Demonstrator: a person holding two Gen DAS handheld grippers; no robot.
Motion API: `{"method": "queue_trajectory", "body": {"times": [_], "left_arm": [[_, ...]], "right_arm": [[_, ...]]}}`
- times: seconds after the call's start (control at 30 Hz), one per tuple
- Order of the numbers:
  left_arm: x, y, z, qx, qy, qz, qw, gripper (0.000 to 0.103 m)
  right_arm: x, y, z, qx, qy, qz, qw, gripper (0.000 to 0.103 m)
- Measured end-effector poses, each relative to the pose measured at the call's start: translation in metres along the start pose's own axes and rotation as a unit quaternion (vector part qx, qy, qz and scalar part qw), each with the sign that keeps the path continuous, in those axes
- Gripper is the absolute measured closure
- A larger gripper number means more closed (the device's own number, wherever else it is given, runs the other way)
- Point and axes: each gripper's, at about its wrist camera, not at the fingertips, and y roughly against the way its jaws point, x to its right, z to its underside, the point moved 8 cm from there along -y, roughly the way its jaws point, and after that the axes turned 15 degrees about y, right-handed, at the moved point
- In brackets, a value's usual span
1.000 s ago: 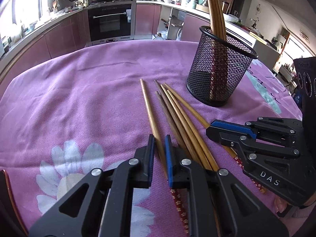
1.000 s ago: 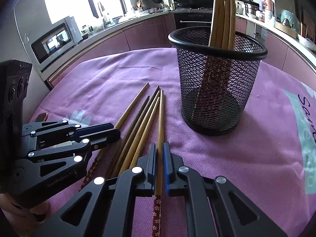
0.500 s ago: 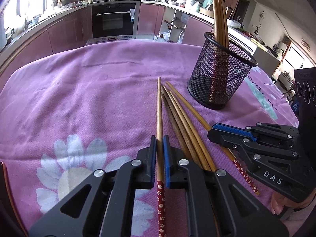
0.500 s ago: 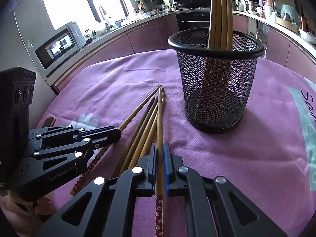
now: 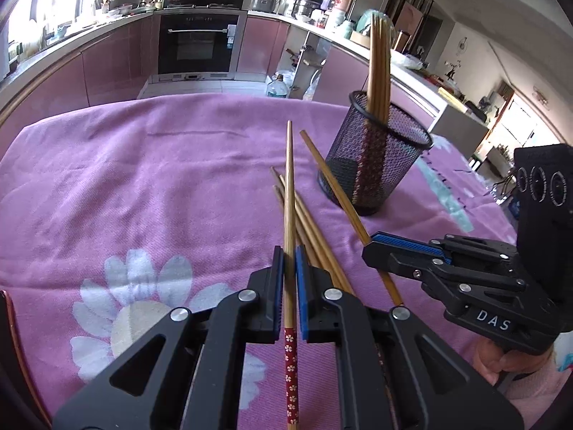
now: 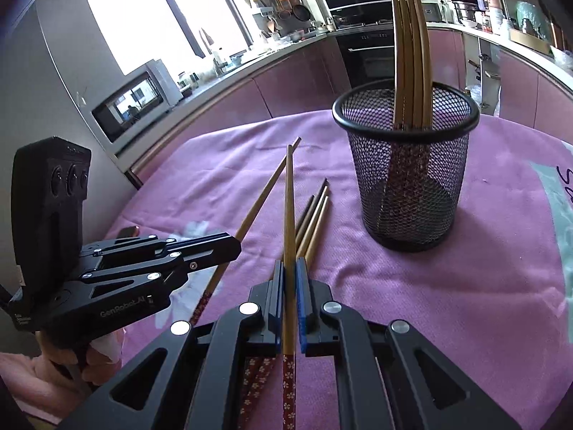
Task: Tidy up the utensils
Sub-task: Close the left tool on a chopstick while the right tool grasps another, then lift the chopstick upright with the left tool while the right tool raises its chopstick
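Left gripper [image 5: 290,251]: black angular frame, ribbed blue pads, clenched on a slim tapered bamboo chopstick [image 5: 289,193] with a red flower-printed butt end, tip lifted clear of the cloth. Right gripper [image 6: 290,268]: same build, likewise clamped on a second bamboo chopstick [image 6: 288,200], raised and pointing toward the holder. Three loose chopsticks [image 6: 315,215] left lying together on the purple woven tablecloth [image 6: 447,304], between the two held sticks and the cup. Round black wire-mesh holder [image 6: 412,179] standing upright on the cloth, solid rim on top, several bamboo chopsticks [image 6: 408,53] standing inside with narrow tips up and patterned ends at the bottom. White daisy print [image 5: 136,308] seen on the cloth near the left gripper.
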Motion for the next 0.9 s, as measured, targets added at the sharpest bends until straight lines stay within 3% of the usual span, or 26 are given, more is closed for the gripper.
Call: {"method": "queue_trajectory", "body": {"times": [0.43,0.9], "left_arm": [[0.018,0.025,-0.008,0.010,0.002,0.051,0.9986,0.096],[0.034,0.043,-0.021,0.034,-0.001,0.075,0.9966,0.096]], "right_arm": [[0.000,0.022,-0.012,0.039,-0.002,-0.014,0.999,0.098],[0.008,0.046,-0.024,0.071,0.003,-0.004,0.997,0.098]]}}
